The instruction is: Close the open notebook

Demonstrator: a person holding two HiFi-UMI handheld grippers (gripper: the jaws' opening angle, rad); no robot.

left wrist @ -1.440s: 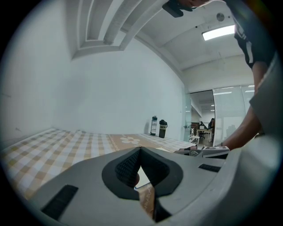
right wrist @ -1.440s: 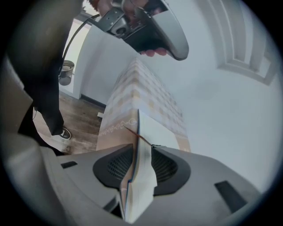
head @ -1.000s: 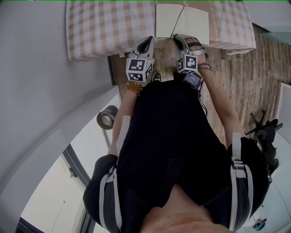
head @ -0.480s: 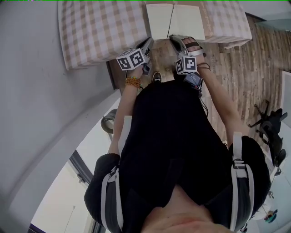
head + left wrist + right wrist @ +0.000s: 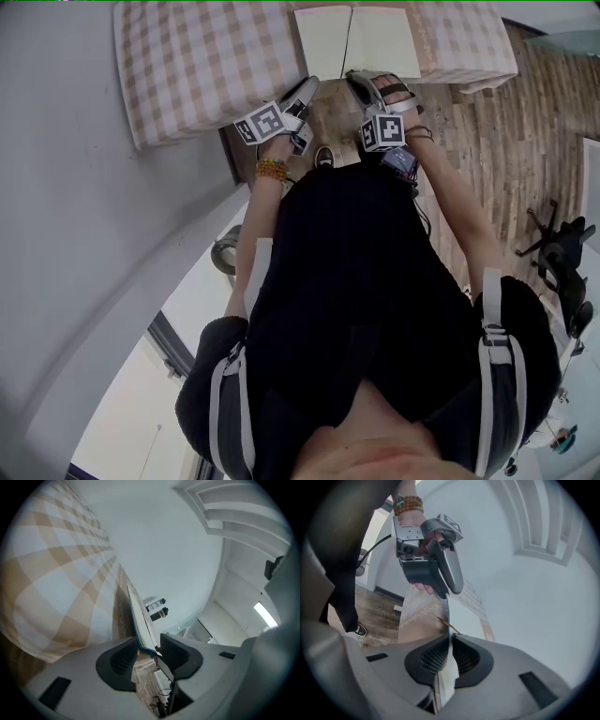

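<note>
Left gripper point(image 5: 309, 87) newly sideways, right gripper point(image 5: 357, 79) just closed, both jaws tight on notebook point(image 5: 330, 39), checked tablecloth point(image 5: 202, 66).

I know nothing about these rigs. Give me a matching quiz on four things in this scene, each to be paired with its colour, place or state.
Things:
1. notebook
2. checked cloth
3. bead bracelet
4. floor

Descriptions:
A. brown wooden boards
B. lying open, cream pages up
C. on the person's left wrist
D. beige and white squares

Pairs: 1-B, 2-D, 3-C, 4-A
</note>
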